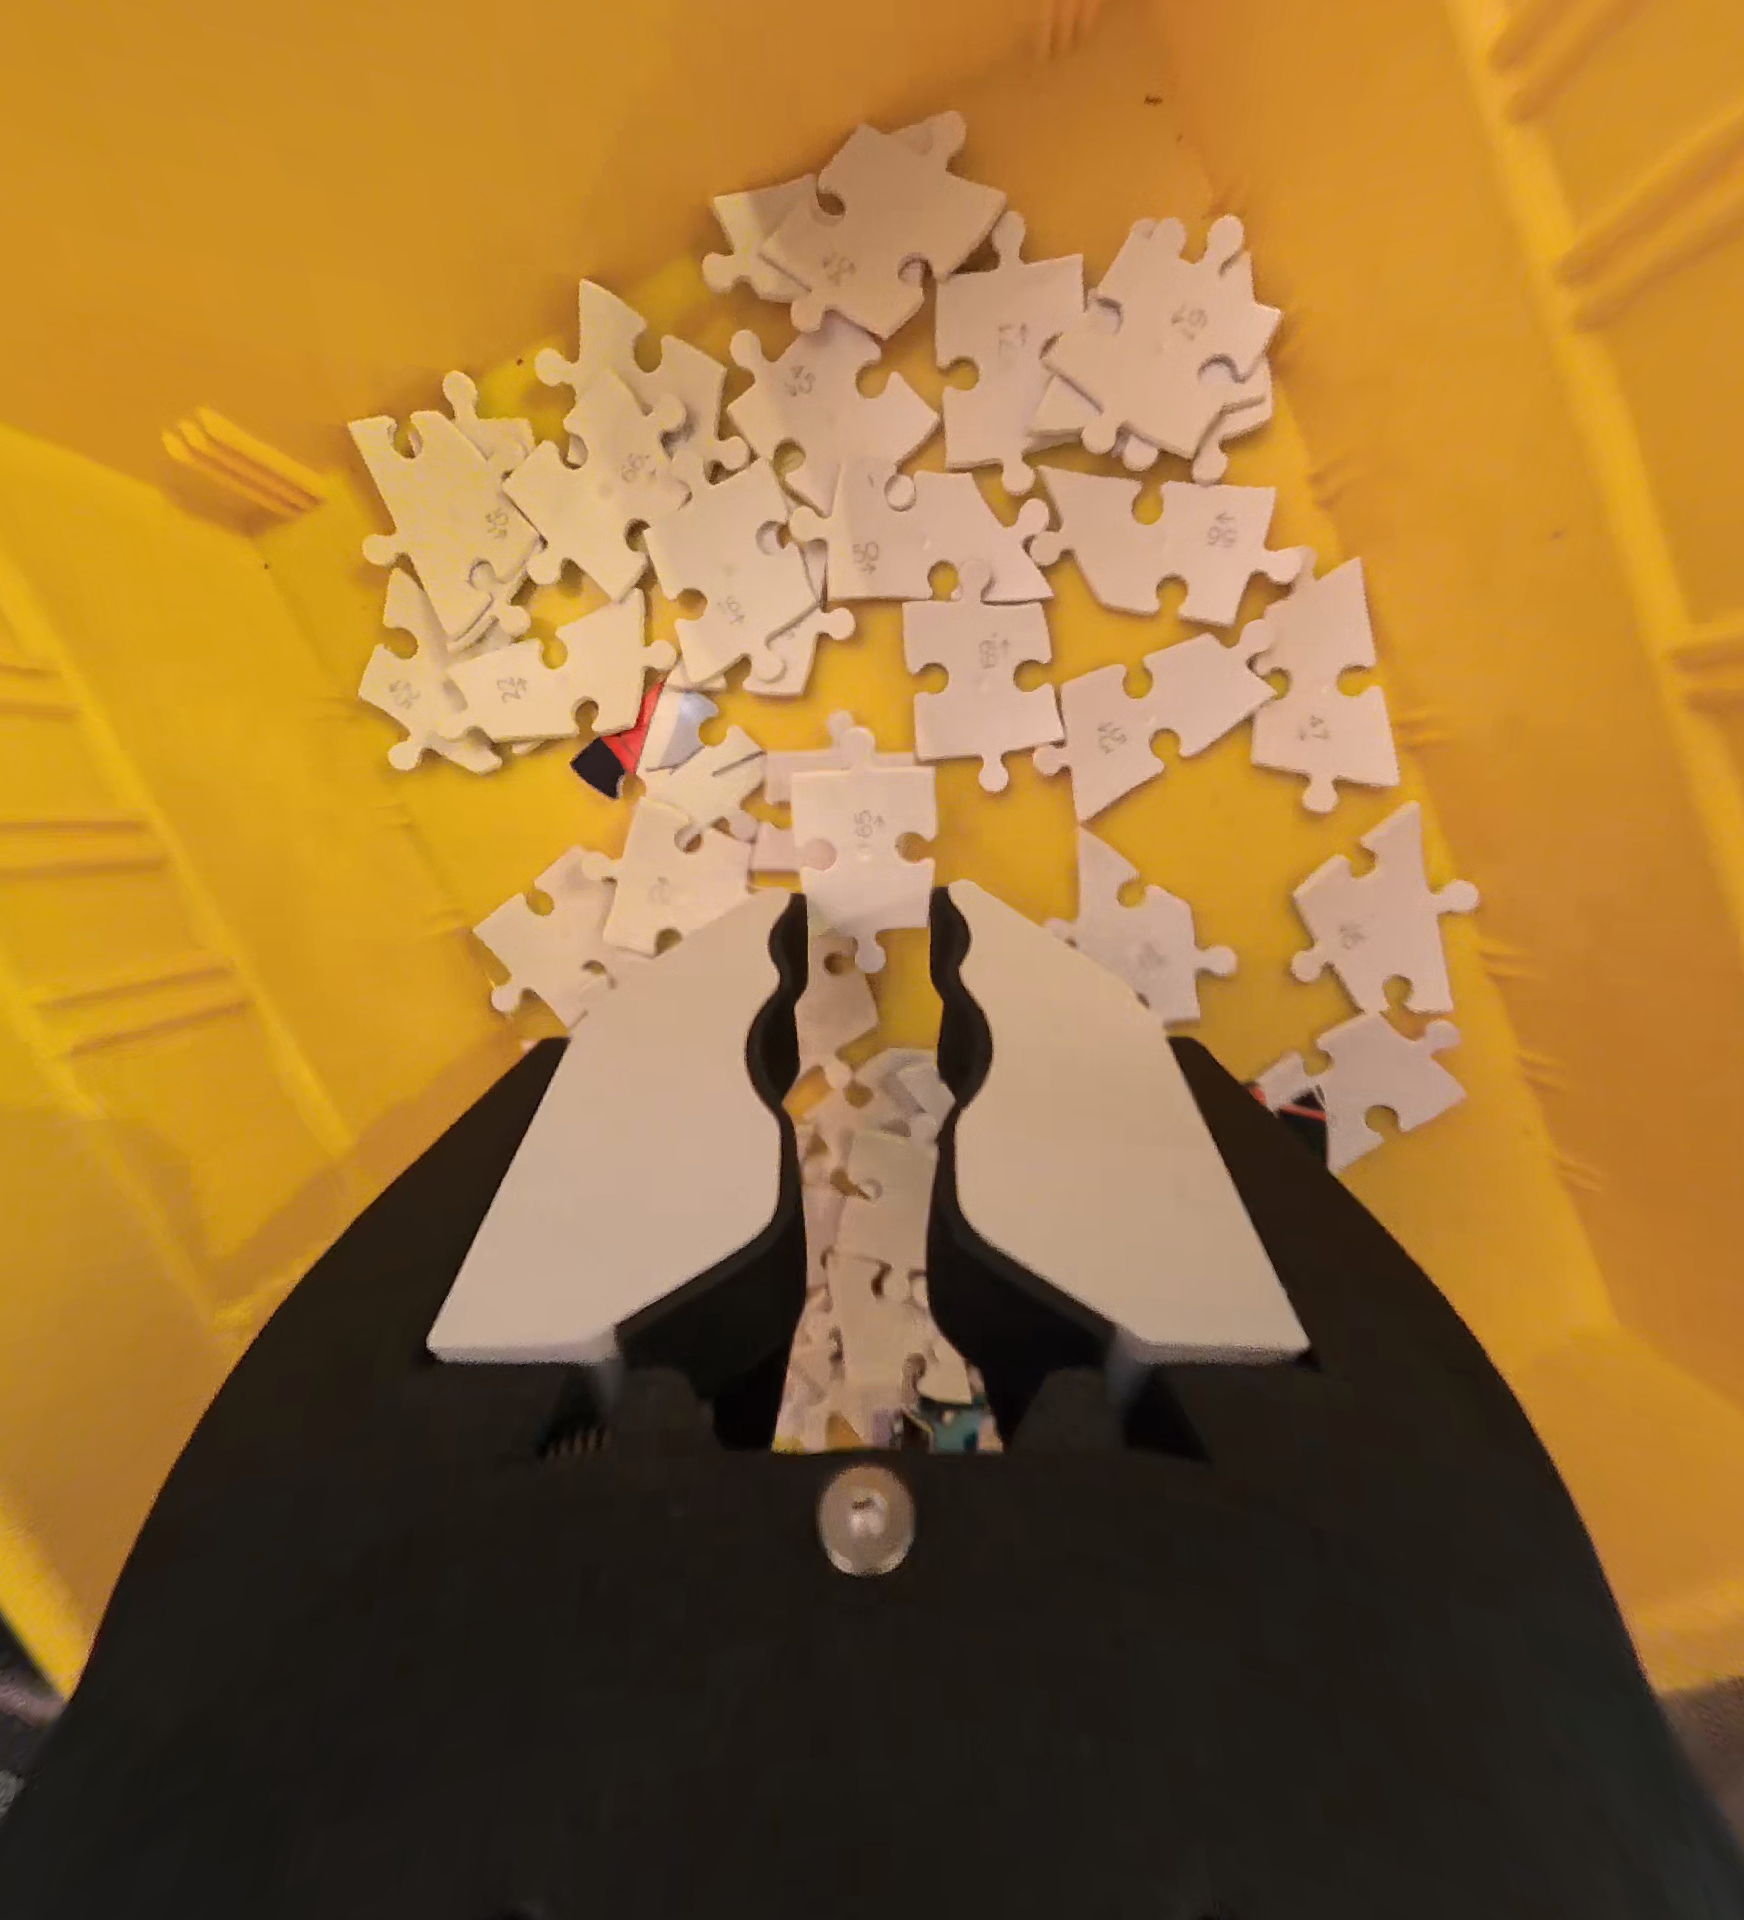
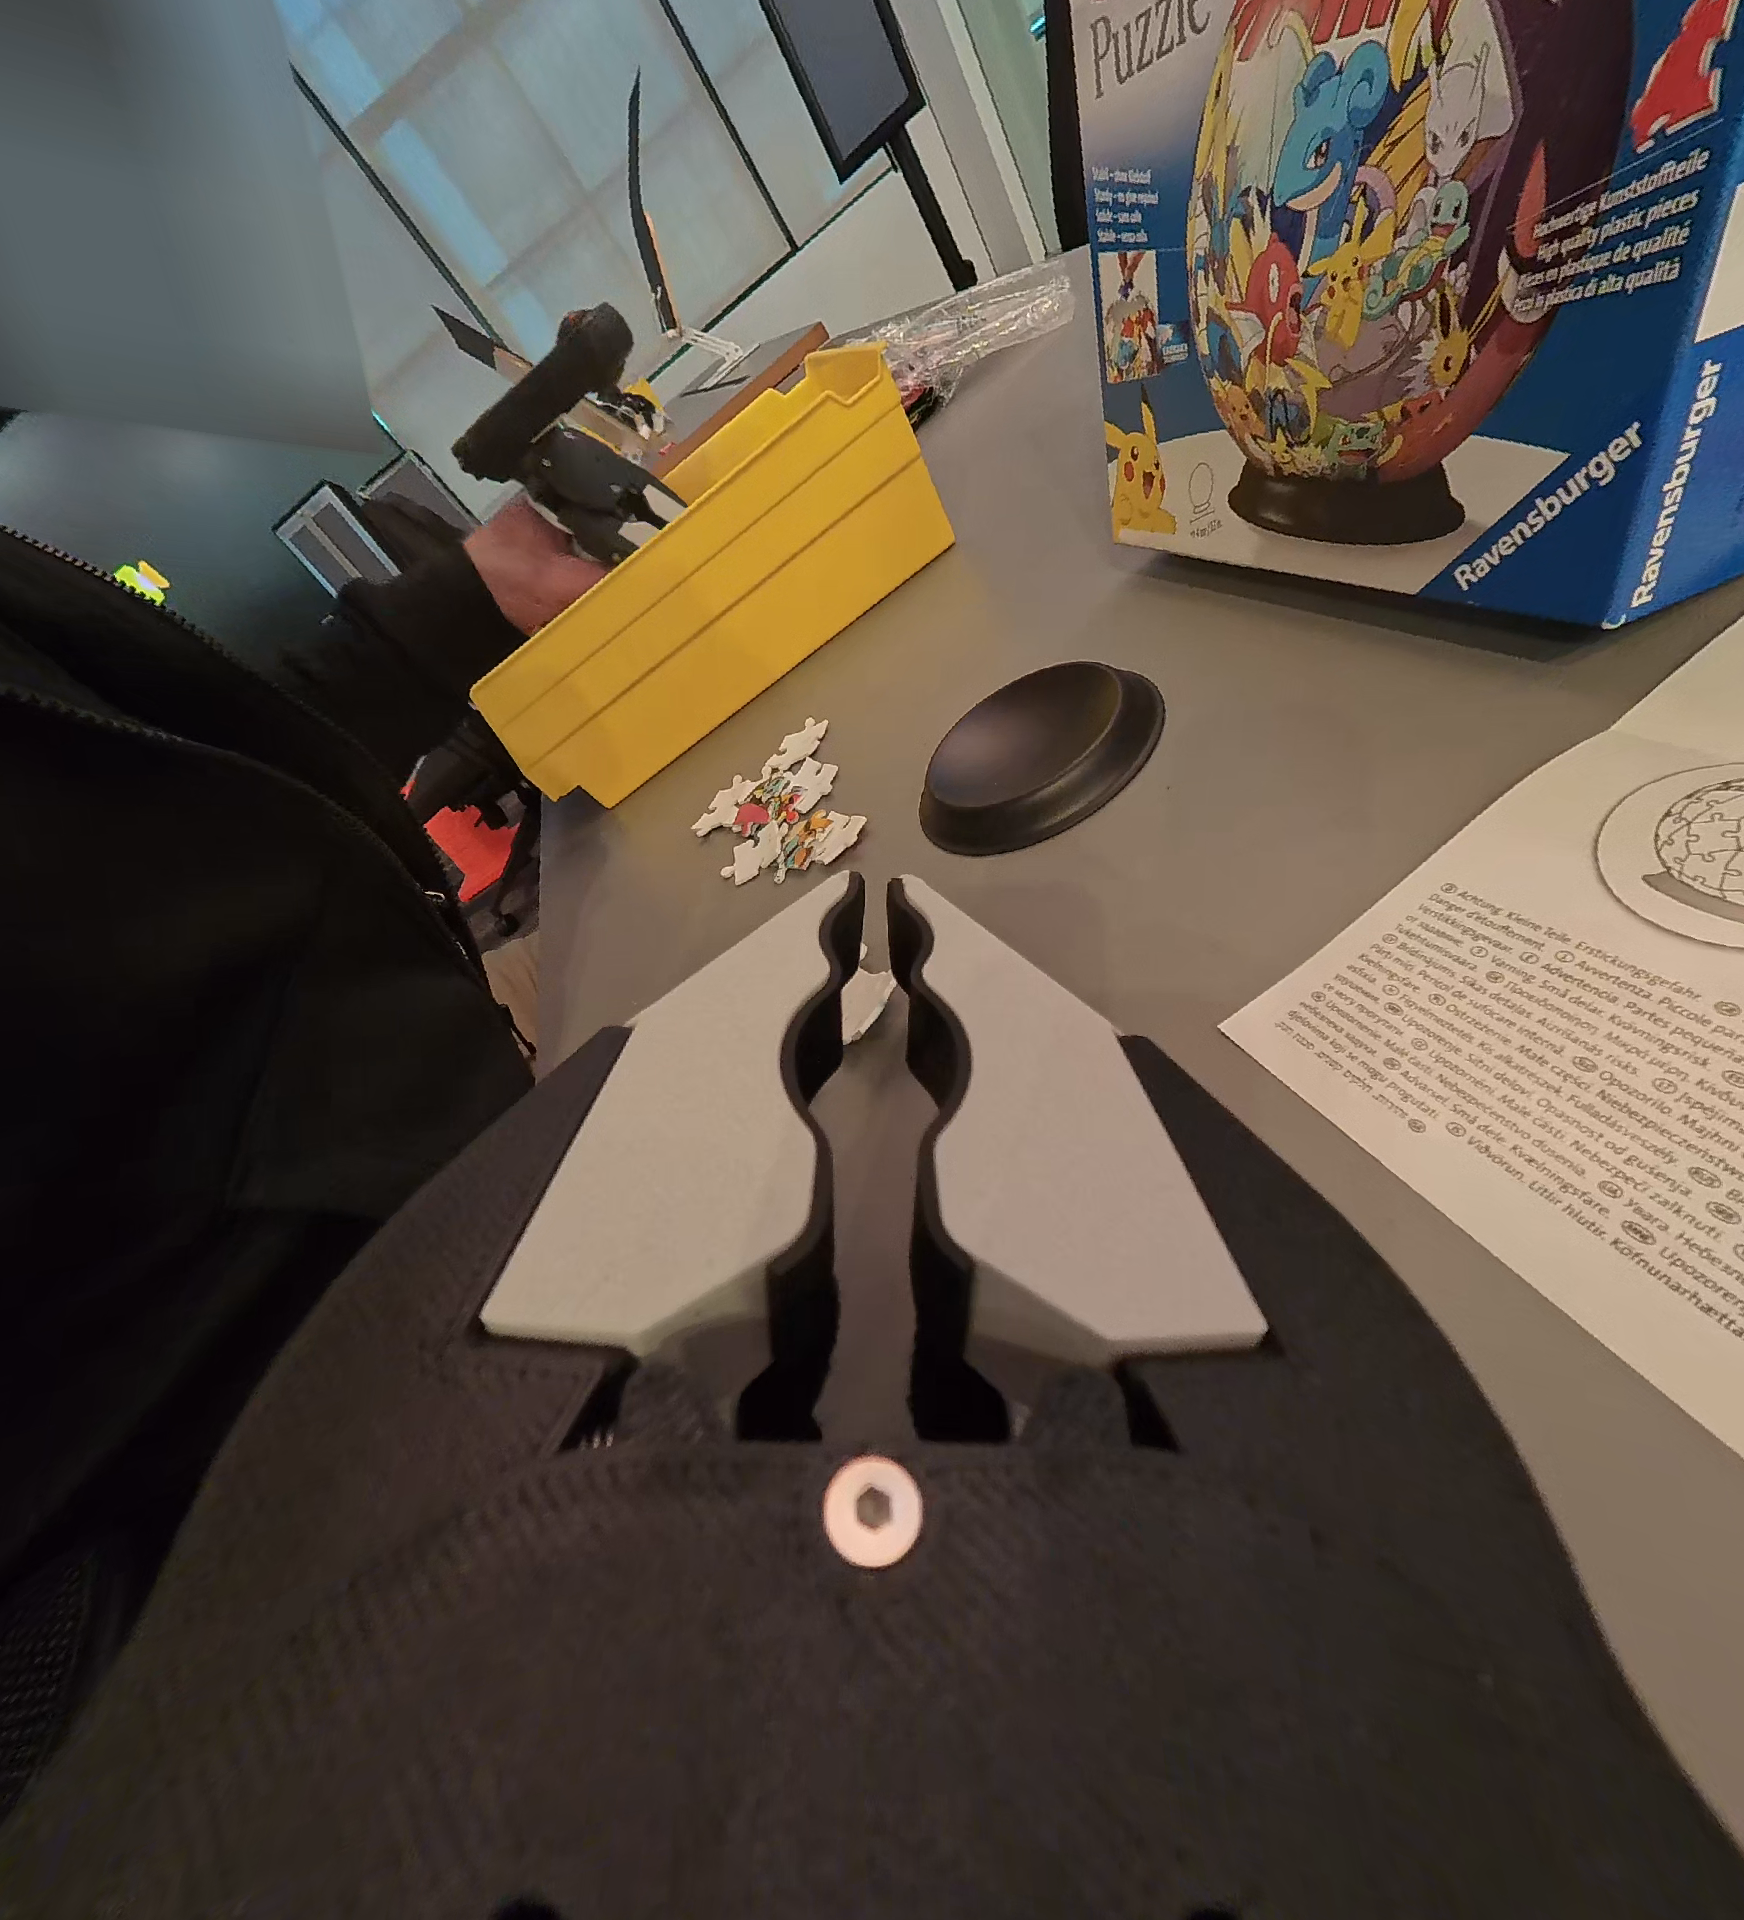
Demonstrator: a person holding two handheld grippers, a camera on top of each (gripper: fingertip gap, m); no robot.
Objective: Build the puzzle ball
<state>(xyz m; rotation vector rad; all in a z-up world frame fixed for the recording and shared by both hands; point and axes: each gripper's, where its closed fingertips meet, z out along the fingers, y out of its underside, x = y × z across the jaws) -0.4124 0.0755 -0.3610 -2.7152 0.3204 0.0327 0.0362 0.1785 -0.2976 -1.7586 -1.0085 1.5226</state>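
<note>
- The left hand-held gripper (image 1: 866, 896) reaches into the yellow plastic bin (image 1: 224, 312), its fingers clamped on a white, upturned puzzle piece (image 1: 863, 831).
- Many more white jigsaw pieces (image 1: 993, 675) lie face down across the bin floor.
- The right hand-held gripper (image 2: 873, 883) hovers over the grey worktop (image 2: 1263, 790), its fingers nearly together around a small white puzzle piece (image 2: 863, 1003).
- A small joined patch of coloured pieces (image 2: 780, 805) lies between the bin and a black round stand (image 2: 1039, 758).
- A blue puzzle box (image 2: 1470, 312) stands behind; a printed instruction sheet (image 2: 1574, 1091) lies to the right.
</note>
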